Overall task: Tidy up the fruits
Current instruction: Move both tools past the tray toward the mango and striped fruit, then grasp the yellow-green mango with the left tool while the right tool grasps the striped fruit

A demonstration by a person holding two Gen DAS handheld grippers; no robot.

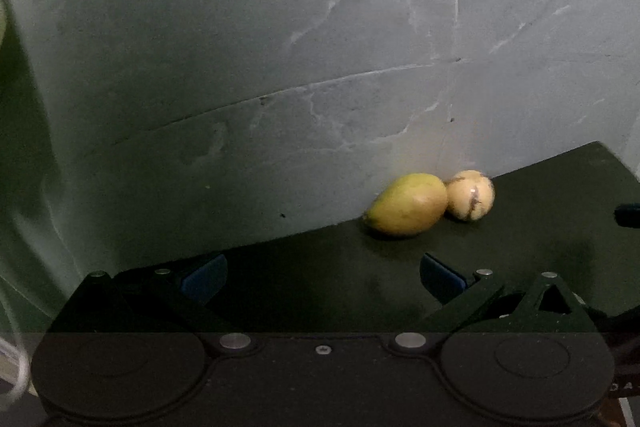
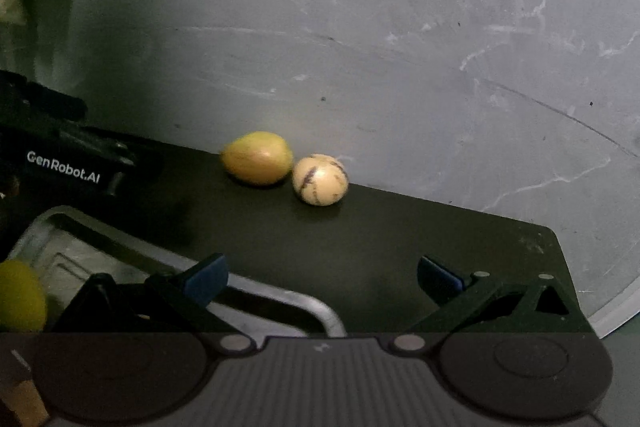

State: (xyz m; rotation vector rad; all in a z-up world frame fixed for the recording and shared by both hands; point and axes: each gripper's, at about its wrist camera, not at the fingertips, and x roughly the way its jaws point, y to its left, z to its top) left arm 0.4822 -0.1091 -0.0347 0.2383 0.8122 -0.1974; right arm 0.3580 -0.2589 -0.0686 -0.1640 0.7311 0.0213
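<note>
A yellow-green mango (image 1: 406,205) lies on the dark table against the grey wall, touching a round cream fruit with dark streaks (image 1: 470,195) on its right. The right wrist view shows the same mango (image 2: 258,158) and streaked fruit (image 2: 320,179) farther off. My left gripper (image 1: 322,277) is open, empty, short of the mango. My right gripper (image 2: 322,277) is open and empty too, above the rim of a metal tray (image 2: 280,297). Another yellow-green fruit (image 2: 20,297) lies in that tray at the left edge.
The dark table (image 2: 400,235) ends at a rounded corner on the right, and the scratched grey wall (image 1: 280,47) rises right behind the fruits. The left gripper's body (image 2: 68,155), marked GenRobot.AI, sits at the left of the right wrist view.
</note>
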